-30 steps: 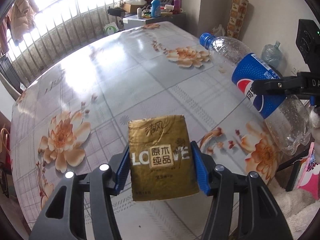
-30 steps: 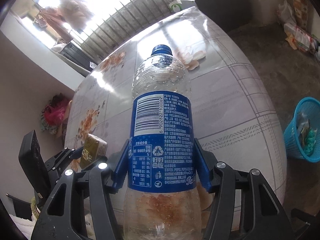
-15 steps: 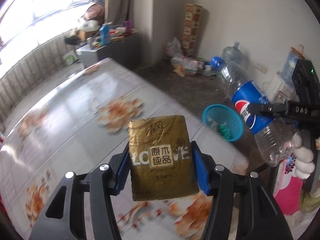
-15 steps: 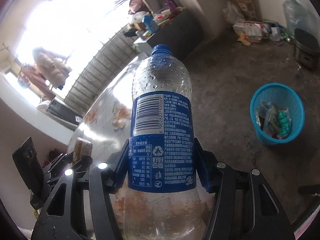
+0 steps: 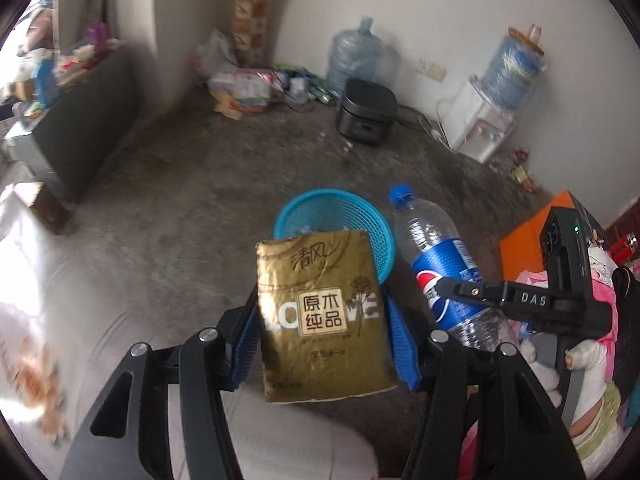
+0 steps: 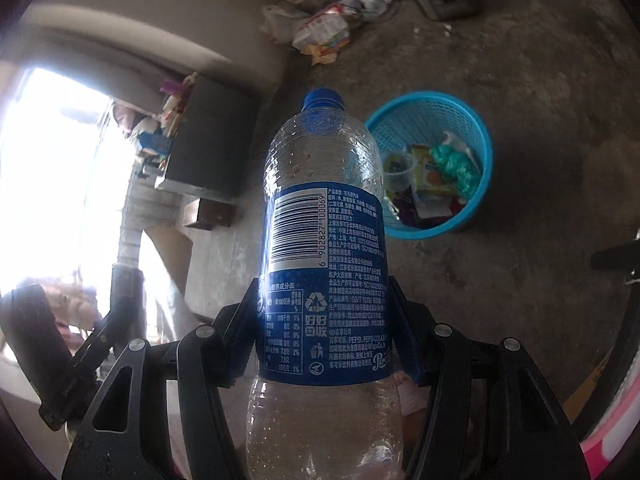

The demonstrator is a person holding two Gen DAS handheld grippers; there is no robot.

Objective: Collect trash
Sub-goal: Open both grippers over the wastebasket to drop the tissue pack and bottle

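Note:
My left gripper (image 5: 322, 320) is shut on a gold tissue pack (image 5: 322, 320), held in the air in front of a blue mesh waste basket (image 5: 352, 216) on the concrete floor. My right gripper (image 6: 322, 328) is shut on an empty Pepsi bottle (image 6: 324, 240) with a blue cap and label; the bottle also shows in the left wrist view (image 5: 436, 264), right of the basket. In the right wrist view the basket (image 6: 476, 128) stands ahead and to the right, with wrappers and a cup inside.
A black cooker (image 5: 366, 114), water jugs (image 5: 356, 58) and a dispenser (image 5: 480, 124) stand along the far wall. Loose packets (image 5: 244, 88) lie in the corner. A dark cabinet (image 5: 84, 128) is at left. The table edge (image 5: 44, 280) is lower left.
Both grippers have swung away from the flowered table toward the floor. The blue basket is now straight ahead and closer. Both still hold their items.

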